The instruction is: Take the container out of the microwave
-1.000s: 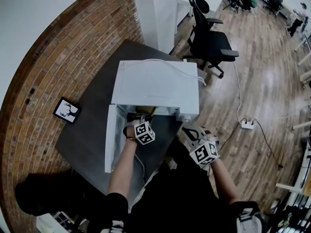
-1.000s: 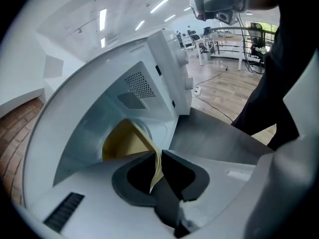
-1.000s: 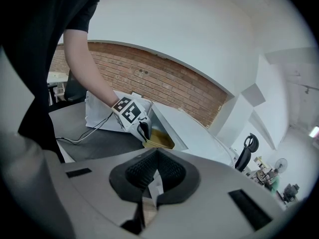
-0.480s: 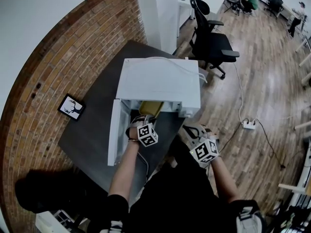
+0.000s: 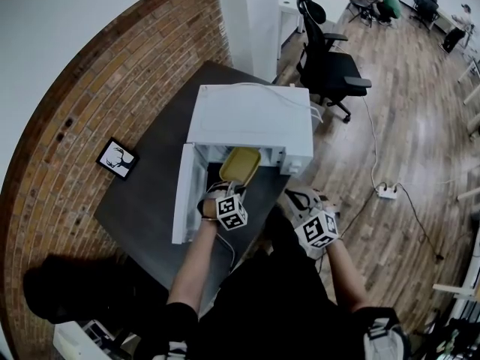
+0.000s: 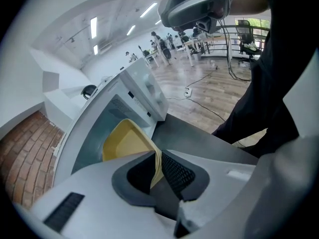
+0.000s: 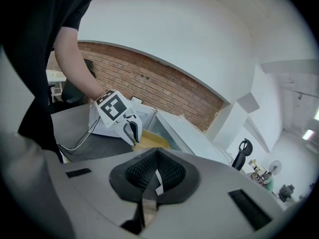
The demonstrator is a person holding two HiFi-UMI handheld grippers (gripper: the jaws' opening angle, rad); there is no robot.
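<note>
The yellow container (image 5: pixel 240 165) lies halfway out of the microwave (image 5: pixel 251 122) mouth, its near rim clamped in the left tongs (image 6: pixel 157 166). I judge it mid-withdrawal; next it must clear the opening, kept level, toward the worktop (image 5: pixel 146 193). The right tongs (image 7: pixel 152 176) are together, empty, off to the right. The container's contents and the cavity's far end are hidden.

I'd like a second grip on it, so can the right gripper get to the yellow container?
Probably yes. The yellow container juts from the open microwave, the left gripper holds its near edge, and its right side looks free. The right gripper must open first.
</note>
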